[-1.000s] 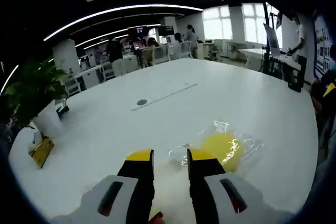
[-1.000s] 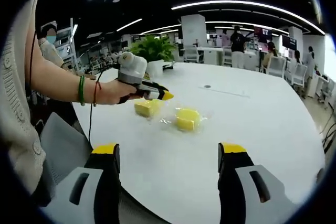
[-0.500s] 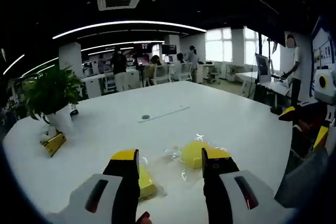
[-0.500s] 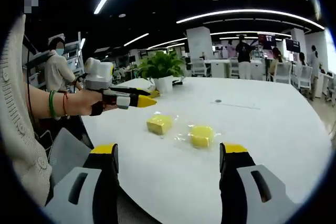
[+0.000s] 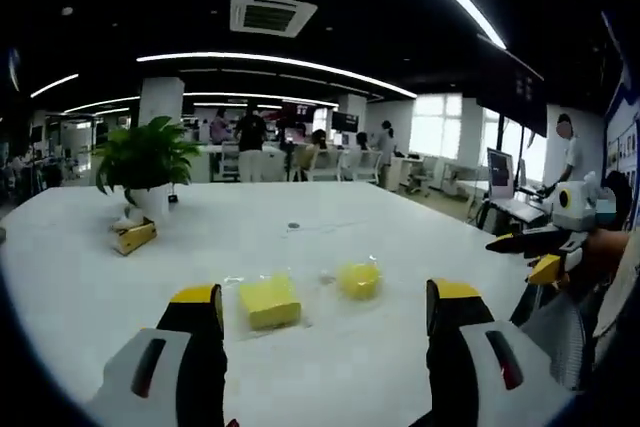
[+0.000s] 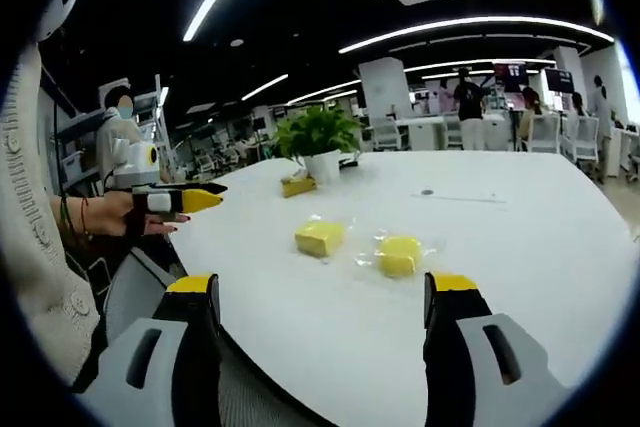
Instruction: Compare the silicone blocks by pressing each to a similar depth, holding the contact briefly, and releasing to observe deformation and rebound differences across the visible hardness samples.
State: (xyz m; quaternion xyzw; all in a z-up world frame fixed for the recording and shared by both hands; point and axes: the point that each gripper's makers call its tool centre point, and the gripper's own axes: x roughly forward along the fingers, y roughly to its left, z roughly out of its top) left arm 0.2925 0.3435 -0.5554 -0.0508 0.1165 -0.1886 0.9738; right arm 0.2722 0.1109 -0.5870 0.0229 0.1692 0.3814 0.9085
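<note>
1. The step in hand is judged to be a pause between presses: in the left gripper view the left gripper (image 5: 320, 297) is held with its jaws wide apart and nothing between them, short of both samples
2. In that view the square-edged yellow silicone block (image 5: 268, 301) lies lower centre on the white round table (image 5: 80, 287), and the rounder yellow silicone block (image 5: 358, 278) just to its right; both rest on clear plastic wrap (image 5: 318, 292)
3. In the right gripper view the right gripper (image 6: 322, 292) is likewise spread wide and empty, with the two blocks seen above its jaws at centre frame
4. The next move is judged to call for narrowing one gripper and lowering it onto a block, to a depth that can be matched on the other
5. A potted green plant (image 5: 147, 162) and a small yellow box (image 5: 133, 236) stand at centre left, well apart from the blocks; the crinkled wrap could shift under a press
</note>
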